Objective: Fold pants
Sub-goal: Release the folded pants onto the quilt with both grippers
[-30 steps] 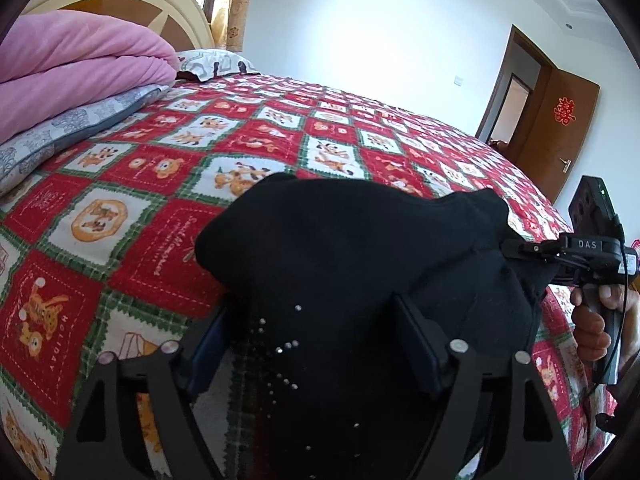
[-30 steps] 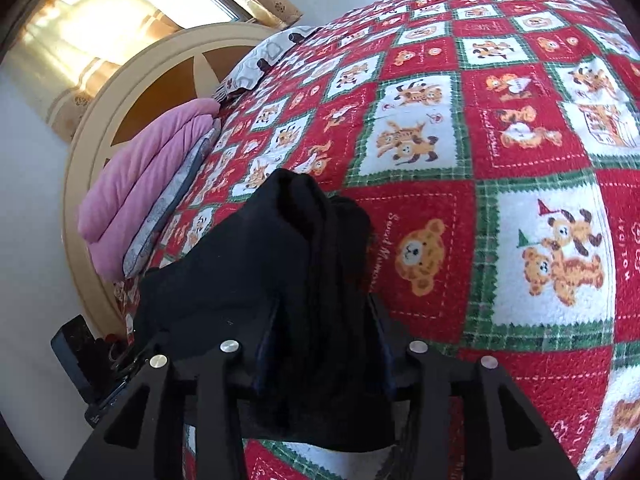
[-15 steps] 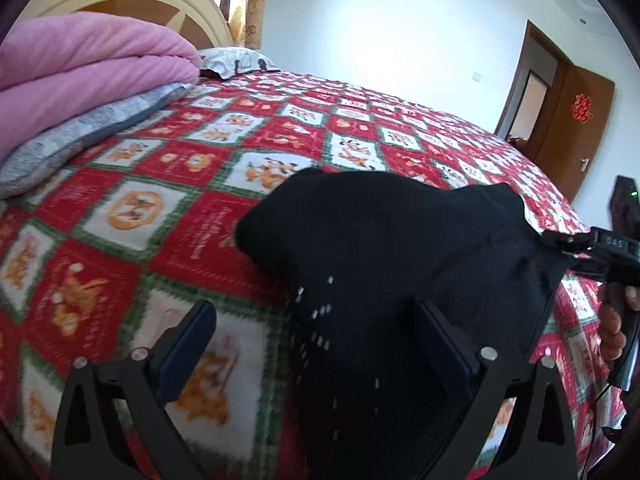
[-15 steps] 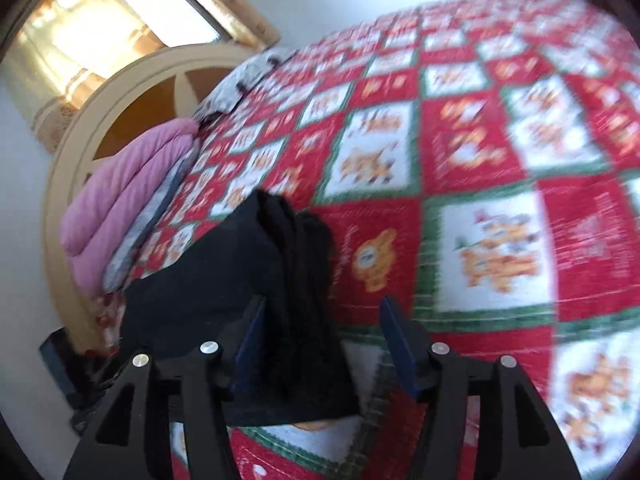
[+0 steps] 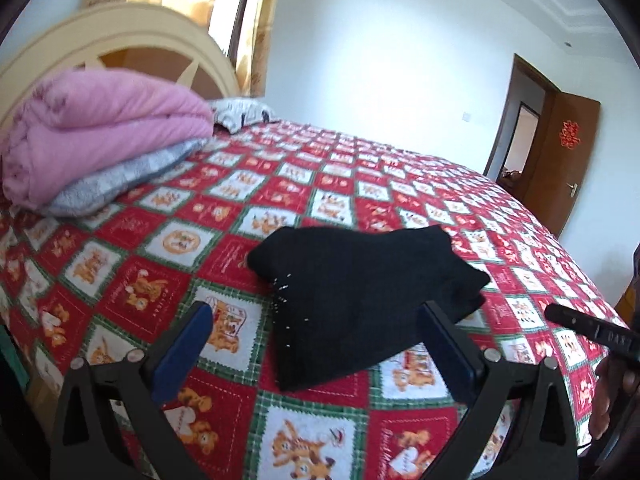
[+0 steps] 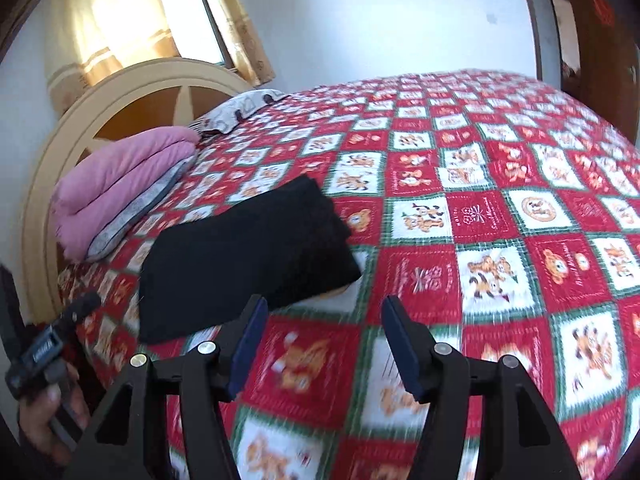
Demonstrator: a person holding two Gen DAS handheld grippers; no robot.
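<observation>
Pants [image 5: 360, 300] folded, mid-frame on bed [image 5: 520, 240]. Left gripper [image 5: 316, 340] fingers spread, empty; right gripper [image 6: 324, 344] opening, nothing between. Low fingers could snag the stack.

Left gripper [image 5: 316, 332] gapes wide, low in frame; right gripper [image 6: 324, 344] is opening, seemingly empty, low centre.

The red patterned bedspread [image 6: 500, 240] lies bare and open to the right of the folded black pants [image 6: 248, 256] and beyond them. At the far left, a pink quilt [image 5: 100, 132] stacked against the headboard [image 6: 132, 92] blocks that end.
</observation>
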